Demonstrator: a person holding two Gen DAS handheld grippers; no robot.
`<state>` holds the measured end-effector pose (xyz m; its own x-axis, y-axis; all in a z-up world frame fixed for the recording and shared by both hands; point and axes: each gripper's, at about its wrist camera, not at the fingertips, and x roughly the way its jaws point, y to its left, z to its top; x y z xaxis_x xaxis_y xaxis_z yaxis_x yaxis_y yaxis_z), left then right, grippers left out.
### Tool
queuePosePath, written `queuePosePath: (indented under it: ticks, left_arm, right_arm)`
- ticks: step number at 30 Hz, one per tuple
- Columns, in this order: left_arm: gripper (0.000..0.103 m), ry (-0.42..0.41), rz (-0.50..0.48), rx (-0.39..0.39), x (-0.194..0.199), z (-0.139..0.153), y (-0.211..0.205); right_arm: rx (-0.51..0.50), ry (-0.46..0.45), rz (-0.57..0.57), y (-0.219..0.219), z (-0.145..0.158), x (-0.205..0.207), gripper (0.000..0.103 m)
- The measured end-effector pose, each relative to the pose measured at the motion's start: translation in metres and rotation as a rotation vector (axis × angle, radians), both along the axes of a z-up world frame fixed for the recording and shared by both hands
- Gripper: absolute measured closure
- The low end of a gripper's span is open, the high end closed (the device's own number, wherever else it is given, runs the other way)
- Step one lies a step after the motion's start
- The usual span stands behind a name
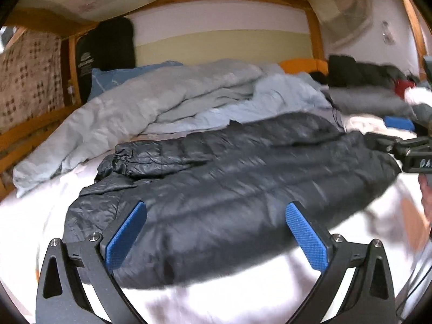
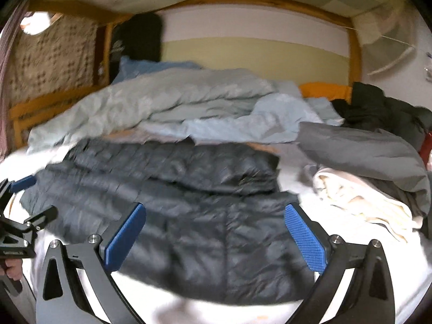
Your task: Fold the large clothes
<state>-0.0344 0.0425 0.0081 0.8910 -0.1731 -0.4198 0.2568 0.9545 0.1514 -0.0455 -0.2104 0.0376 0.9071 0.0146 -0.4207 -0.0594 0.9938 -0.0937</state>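
A dark navy quilted puffer jacket (image 1: 229,189) lies spread on the white bed sheet (image 1: 32,221), a sleeve folded across its top. It also shows in the right wrist view (image 2: 189,216). My left gripper (image 1: 216,232) is open and empty, its blue pads (image 1: 127,237) wide apart above the jacket's near edge. My right gripper (image 2: 216,235) is open and empty too, above the jacket's near right part. The right gripper shows at the right edge of the left wrist view (image 1: 405,148), and the left gripper at the left edge of the right wrist view (image 2: 27,202).
A crumpled pale blue-grey duvet (image 1: 162,108) lies behind the jacket. A grey garment (image 2: 364,148) and a cream cloth (image 2: 359,199) lie at the right, with dark clothes (image 2: 378,108) behind. A wooden bed frame (image 1: 32,129) runs along the left and back.
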Motion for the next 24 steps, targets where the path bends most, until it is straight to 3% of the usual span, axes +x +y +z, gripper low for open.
queuePosePath:
  ticks: [4, 10, 16, 20, 24]
  left_arm:
    - [0.001, 0.062, -0.017, 0.042, -0.008, -0.011, -0.01]
    - [0.007, 0.239, 0.002, 0.069, 0.012, -0.039, -0.01]
    - [0.007, 0.306, 0.031, 0.074, 0.024, -0.05, -0.006]
    - [0.007, 0.319, 0.03, 0.075, 0.025, -0.051, -0.004]
    - [0.006, 0.32, 0.034, 0.147, 0.027, -0.056, -0.01]
  right_arm:
    - [-0.2, 0.065, 0.125, 0.026, -0.015, -0.001, 0.0]
    - [-0.174, 0.239, 0.183, 0.036, -0.042, 0.01, 0.0]
    - [-0.132, 0.312, 0.144, 0.03, -0.054, 0.019, 0.0]
    - [-0.218, 0.292, 0.113, 0.037, -0.059, 0.018, 0.0]
    - [-0.247, 0.3, 0.119, 0.042, -0.061, 0.016, 0.0]
